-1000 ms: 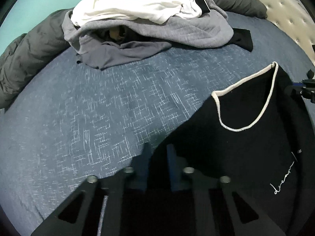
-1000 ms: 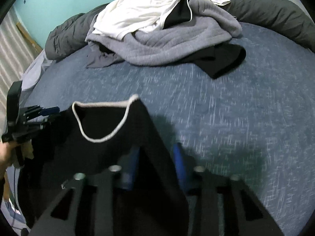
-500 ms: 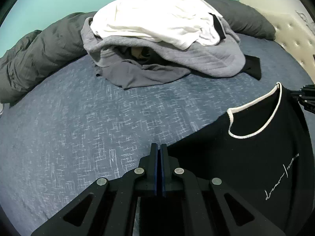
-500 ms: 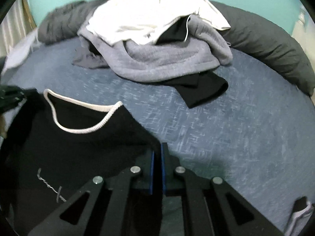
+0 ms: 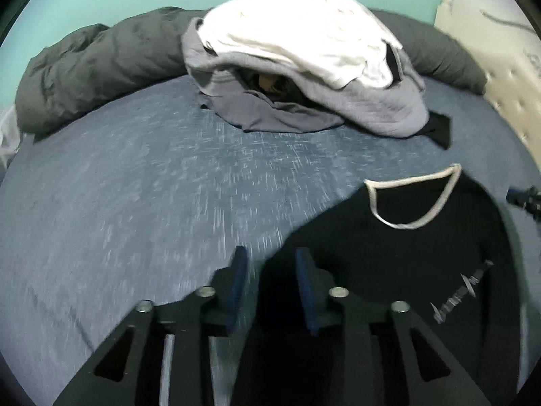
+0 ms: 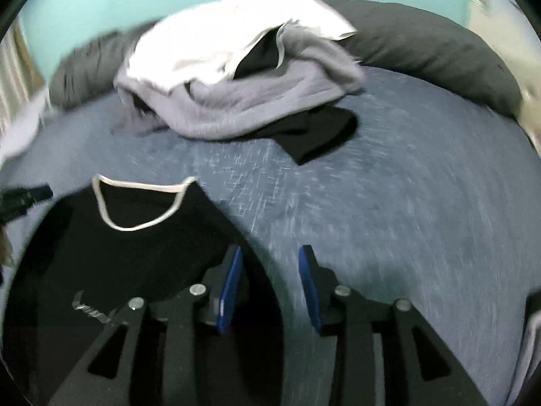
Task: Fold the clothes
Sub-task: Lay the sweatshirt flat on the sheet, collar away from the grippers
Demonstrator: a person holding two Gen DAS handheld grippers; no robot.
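A black T-shirt point(image 5: 389, 257) with a white-trimmed collar point(image 5: 419, 203) lies flat on the blue bed, front up, with small white lettering. It also shows in the right wrist view point(image 6: 128, 253). My left gripper point(image 5: 270, 264) is open over the shirt's left shoulder edge, holding nothing. My right gripper point(image 6: 270, 264) is open over the shirt's right shoulder edge, also empty. Each gripper's tip shows at the edge of the other's view, the right gripper point(image 5: 522, 198) and the left gripper point(image 6: 23, 196).
A pile of clothes sits at the back of the bed: a white garment point(image 5: 297, 30), a grey sweatshirt point(image 5: 372, 101) and a black piece point(image 6: 314, 135). A dark grey duvet point(image 5: 88, 64) rolls along the teal wall. A cream tufted headboard point(image 5: 507, 77) stands at right.
Both grippers were shut on the shirt's shoulders half a second ago and have now opened, letting go. The shirt now lies flat on the bed.
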